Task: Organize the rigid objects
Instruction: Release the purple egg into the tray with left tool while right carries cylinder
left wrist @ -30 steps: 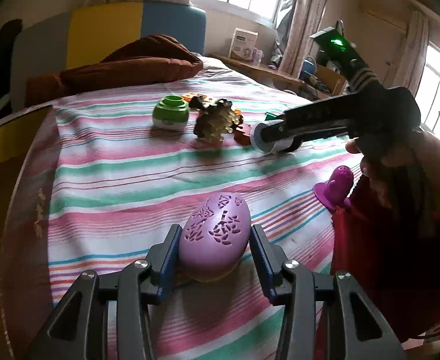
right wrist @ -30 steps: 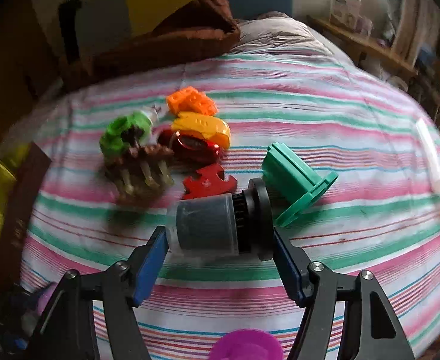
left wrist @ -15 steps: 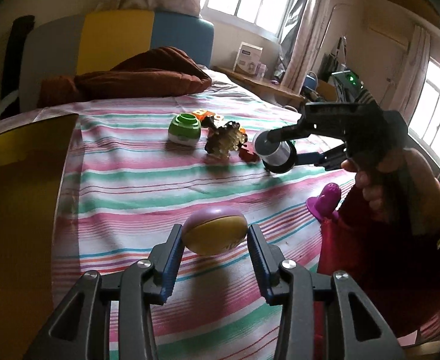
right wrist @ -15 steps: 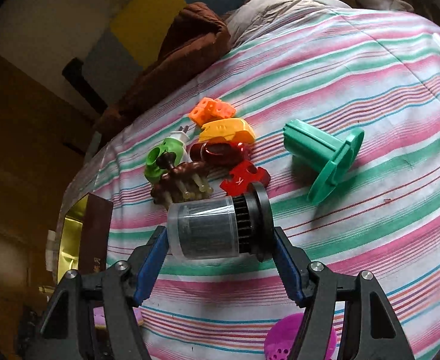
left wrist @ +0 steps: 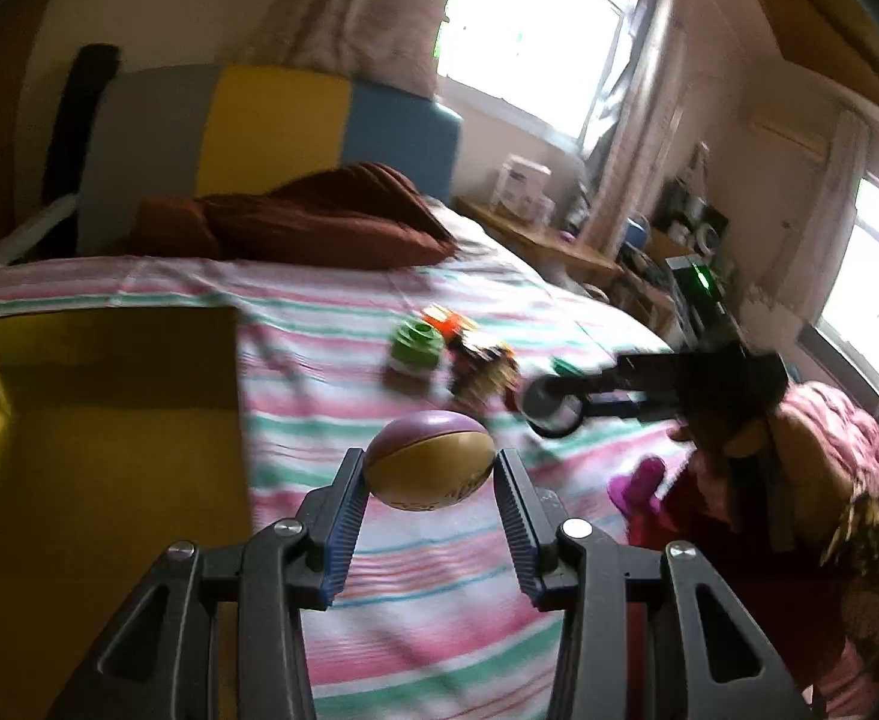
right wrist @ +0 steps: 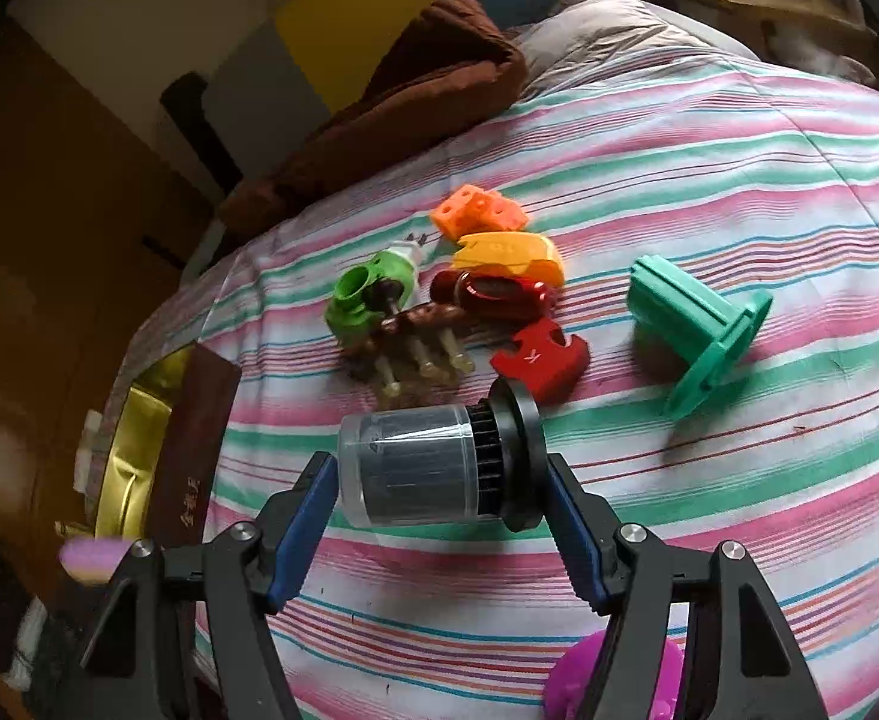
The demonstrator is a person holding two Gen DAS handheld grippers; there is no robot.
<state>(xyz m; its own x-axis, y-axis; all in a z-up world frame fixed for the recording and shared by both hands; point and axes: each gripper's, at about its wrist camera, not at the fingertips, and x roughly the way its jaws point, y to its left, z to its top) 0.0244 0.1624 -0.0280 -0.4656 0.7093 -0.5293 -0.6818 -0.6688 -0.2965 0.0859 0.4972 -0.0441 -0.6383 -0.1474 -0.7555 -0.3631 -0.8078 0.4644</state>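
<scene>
My left gripper (left wrist: 430, 480) is shut on a purple-and-yellow egg-shaped object (left wrist: 429, 460) and holds it in the air above the striped bed, next to a gold box (left wrist: 97, 420) at the left. My right gripper (right wrist: 442, 480) is shut on a grey cylinder with a black gear cap (right wrist: 433, 465), held above the bedspread; it also shows in the left wrist view (left wrist: 550, 411). A pile of toys lies beyond: a green piece (right wrist: 373, 294), a brown spiked piece (right wrist: 415, 342), red pieces (right wrist: 541, 357), a yellow piece (right wrist: 508, 252), an orange block (right wrist: 478, 213).
A teal flanged spool (right wrist: 697, 324) lies to the right of the pile. A magenta object (right wrist: 613, 684) sits near the bed's front edge. A brown blanket (left wrist: 319, 222) lies by the headboard. The gold box with its dark lid (right wrist: 193, 450) stands at the bed's left edge.
My left gripper has lifted the egg off the bed and swung left toward the gold box. My right gripper has kept the cylinder and tilted a little over the pile.
</scene>
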